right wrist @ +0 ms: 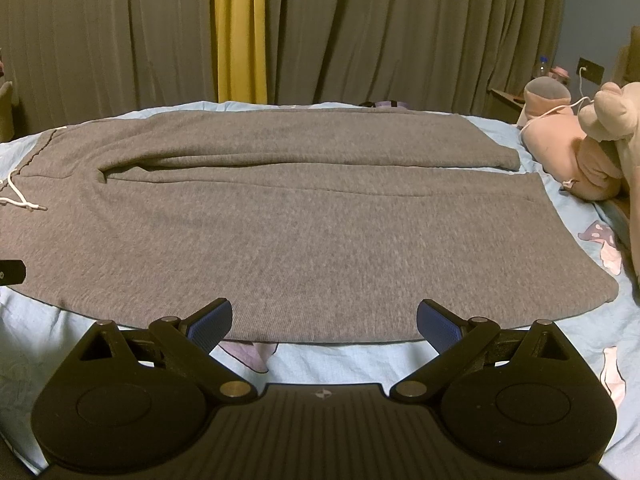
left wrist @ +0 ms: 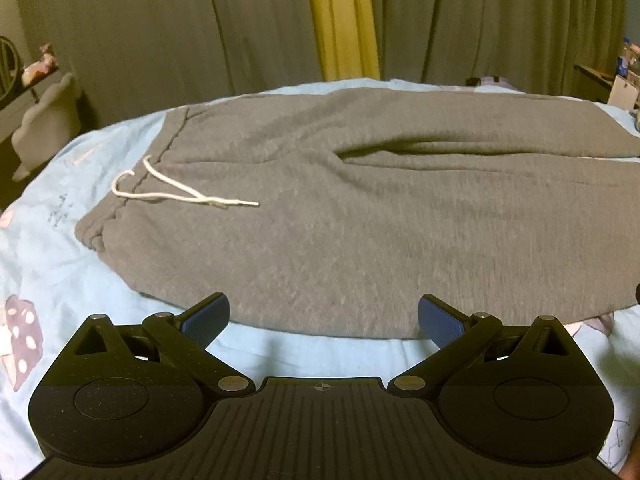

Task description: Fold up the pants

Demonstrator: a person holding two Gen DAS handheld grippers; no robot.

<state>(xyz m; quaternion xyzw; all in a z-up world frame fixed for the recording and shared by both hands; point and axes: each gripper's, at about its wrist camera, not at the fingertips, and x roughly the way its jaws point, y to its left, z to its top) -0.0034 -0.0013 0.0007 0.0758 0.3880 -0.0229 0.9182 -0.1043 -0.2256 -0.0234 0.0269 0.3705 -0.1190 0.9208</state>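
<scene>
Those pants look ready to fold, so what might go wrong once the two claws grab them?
Both claws, left and right, are open at the near edge of the pants. They might pinch the sheet along with the fabric. The loose drawstring may get trapped in the fold. A wide swing could bump the plush toys beside the cuffs.
</scene>
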